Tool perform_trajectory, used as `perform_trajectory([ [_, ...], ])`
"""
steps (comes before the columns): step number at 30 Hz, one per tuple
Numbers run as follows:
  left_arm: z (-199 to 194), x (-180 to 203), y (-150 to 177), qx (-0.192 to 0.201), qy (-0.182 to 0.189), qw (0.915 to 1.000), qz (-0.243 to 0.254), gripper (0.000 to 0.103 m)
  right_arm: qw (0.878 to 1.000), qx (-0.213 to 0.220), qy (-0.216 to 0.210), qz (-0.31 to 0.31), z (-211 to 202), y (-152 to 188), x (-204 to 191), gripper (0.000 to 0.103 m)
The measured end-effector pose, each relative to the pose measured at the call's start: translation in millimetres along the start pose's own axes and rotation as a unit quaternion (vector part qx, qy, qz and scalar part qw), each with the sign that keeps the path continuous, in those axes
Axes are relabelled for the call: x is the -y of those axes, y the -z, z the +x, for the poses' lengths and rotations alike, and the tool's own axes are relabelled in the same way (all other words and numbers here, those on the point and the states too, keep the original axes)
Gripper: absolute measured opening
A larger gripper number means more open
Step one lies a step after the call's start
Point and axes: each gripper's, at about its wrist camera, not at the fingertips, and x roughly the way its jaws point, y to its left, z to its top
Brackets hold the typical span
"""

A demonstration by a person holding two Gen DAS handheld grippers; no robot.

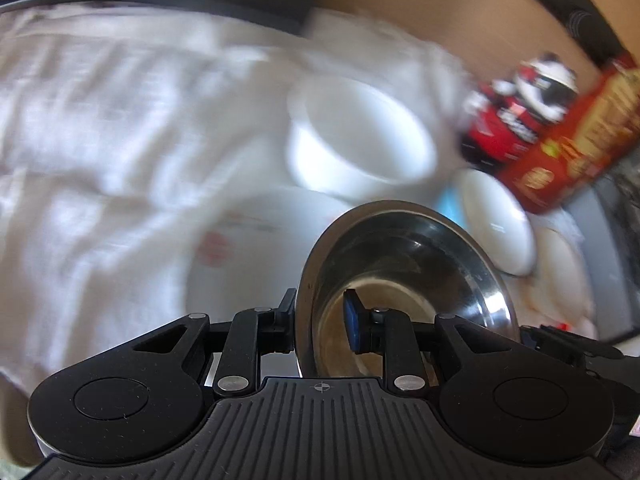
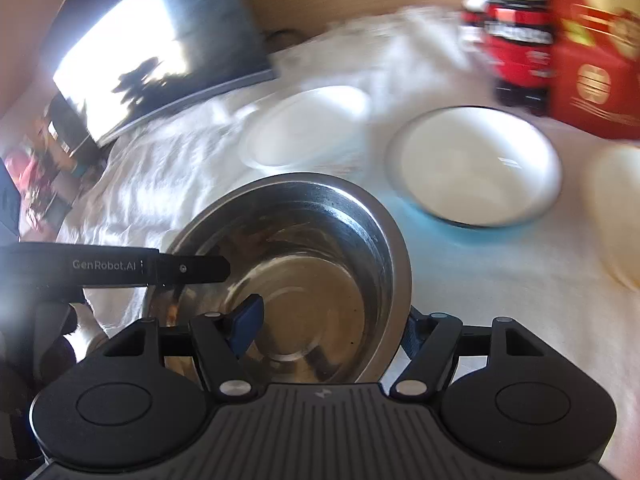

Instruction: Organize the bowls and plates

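Pinching steel bowl [image 1: 400,264] by rim with left fingers [image 1: 354,320], one inside, one outside, likely to carry it. Straddling opposite wall with right fingers [image 2: 246,322], slack, not pressing. Ahead of fingertips, white bowl [image 2: 476,164], probably for nesting.

The left wrist view looks steeply down along the left tongs [image 1: 318,322], very near a steel bowl [image 1: 404,280] above the white cloth [image 1: 100,140]. The right wrist view looks down along the right tongs [image 2: 332,330] at the same steel bowl [image 2: 304,276] from its other side, equally close. Both share the bowl, the cloth, a red box [image 1: 572,132] [image 2: 596,60] and a white bowl [image 1: 498,224] [image 2: 476,164]
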Motion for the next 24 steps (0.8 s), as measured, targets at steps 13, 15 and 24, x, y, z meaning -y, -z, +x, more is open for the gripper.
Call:
perform_trajectory([
  [13, 21.6, -55.4, -15.3, -0.016, -0.022, 0.9995, 0.019, 0.023, 0.998, -0.041, 0.025, -0.029, 93.9, -7.7, -72.5, 0.073],
  [15, 25.0, -53.4, -17.7, -0.010, -0.021, 0.9990, 0.038, 0.023, 0.999, -0.041, 0.026, -0.022, 97.6, -8.0, -70.6, 0.073],
  [24, 27.7, -49.8, -19.4, 0.004, -0.042, 0.9949, 0.092, 0.034, 0.998, -0.003, 0.053, -0.016, 86.6, -6.0, -61.3, 0.078],
])
